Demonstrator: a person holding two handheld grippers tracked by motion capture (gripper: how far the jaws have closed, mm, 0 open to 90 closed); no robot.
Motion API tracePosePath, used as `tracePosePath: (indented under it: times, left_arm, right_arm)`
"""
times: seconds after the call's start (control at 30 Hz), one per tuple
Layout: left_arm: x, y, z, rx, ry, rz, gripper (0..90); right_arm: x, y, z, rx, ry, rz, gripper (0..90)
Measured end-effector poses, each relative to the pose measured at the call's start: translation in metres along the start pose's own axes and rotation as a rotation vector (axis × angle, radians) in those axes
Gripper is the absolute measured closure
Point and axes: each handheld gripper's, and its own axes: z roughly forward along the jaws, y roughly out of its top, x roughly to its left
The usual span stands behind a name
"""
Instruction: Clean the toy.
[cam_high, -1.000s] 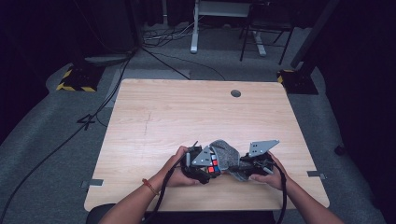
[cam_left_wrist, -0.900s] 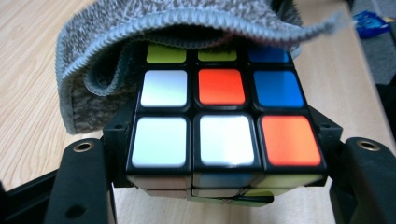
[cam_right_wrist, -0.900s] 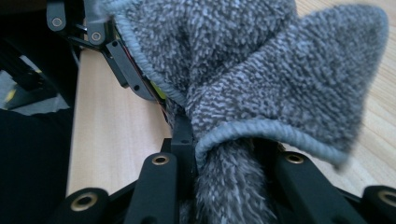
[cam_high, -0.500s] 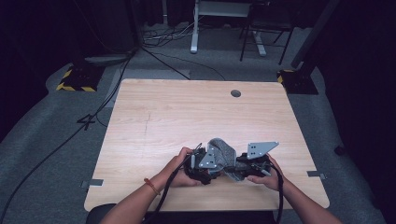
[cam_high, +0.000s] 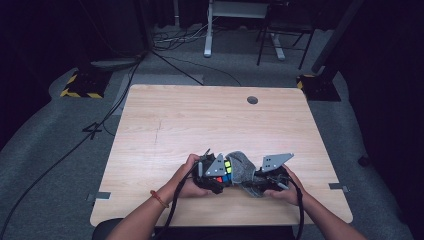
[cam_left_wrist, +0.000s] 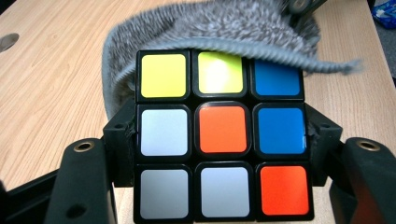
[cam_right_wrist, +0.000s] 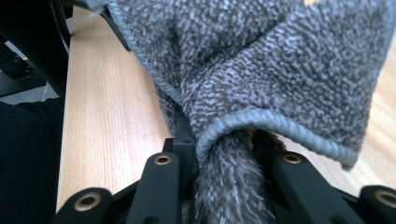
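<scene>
The puzzle cube (cam_left_wrist: 223, 154) sits clamped between the jaws of the left gripper (cam_high: 212, 176), pads pressing on its two sides, its face of yellow, blue, white and orange squares turned toward that gripper's camera. A grey cloth (cam_left_wrist: 219, 28) drapes over the cube's far top edge, touching the upper row of squares. The right gripper (cam_high: 265, 181) has its jaws pinched on a bunched fold of the same cloth (cam_right_wrist: 261, 84), the fabric squeezed between the two pads.

The step in hand looks like wiping the cube, or wrapping it: one gripper steadies the cube while the other works the cloth over it. The next move probably calls for dragging the cloth across the face that still shows, keeping the pinch firm so the fold does not slip out, and holding the cube level so it does not twist in the clamp.

Both grippers meet low over the table (cam_high: 165, 125), near the middle of its near edge, with the person's hands behind them. The tabletop is pale wood, bare apart from a round cable hole (cam_high: 252, 100) near the far edge. Beyond the table lie grey carpet, trailing black cables (cam_high: 175, 62), a yellow-and-black striped block (cam_high: 80, 87) off the far left corner, and the legs of a white stand (cam_high: 207, 35) in a dim room.
</scene>
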Motion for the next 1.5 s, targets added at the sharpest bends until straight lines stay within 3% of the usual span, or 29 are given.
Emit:
tracePosePath:
  times: [0.2, 0.3, 0.37, 0.47, 0.67, 0.83, 1.1, 1.3, 1.5]
  left_arm:
    - [-0.008, 0.003, 0.007, 0.036, -0.015, 0.043, 33.5]
    - [-0.009, 0.003, 0.007, 0.024, -0.012, 0.043, 33.5]
    - [-0.008, 0.004, 0.003, 0.007, -0.023, 0.034, 33.5]
    - [-0.007, 0.006, -0.001, -0.004, -0.019, 0.032, 33.5]
    - [-0.001, 0.007, -0.011, -0.042, 0.011, 0.014, 33.5]
    - [0.001, 0.006, -0.013, -0.051, 0.014, 0.013, 33.4]
    - [-0.005, 0.006, -0.005, -0.006, -0.009, 0.05, 33.4]
    - [-0.009, 0.008, -0.006, -0.023, -0.038, 0.055, 33.4]
    - [-0.005, 0.009, -0.016, -0.071, -0.038, 0.044, 33.3]
  right_arm:
    - [0.006, 0.016, -0.012, -0.128, 0.009, -0.03, 72.5]
    - [0.006, 0.021, -0.012, -0.122, -0.036, -0.044, 72.5]
    - [0.001, 0.018, -0.01, -0.112, -0.054, -0.016, 72.6]
    - [-0.006, 0.012, -0.006, -0.085, -0.044, 0.018, 72.6]
    - [-0.005, 0.004, -0.002, -0.012, -0.008, 0.01, 72.6]
    - [0.002, 0.006, -0.007, -0.042, 0.043, -0.029, 72.6]
    - [0.006, 0.016, -0.014, -0.133, 0.039, -0.055, 72.6]
    - [-0.003, 0.016, -0.008, -0.071, -0.055, -0.028, 72.5]
    - [-0.003, 0.004, 0.003, 0.036, -0.053, -0.031, 72.5]
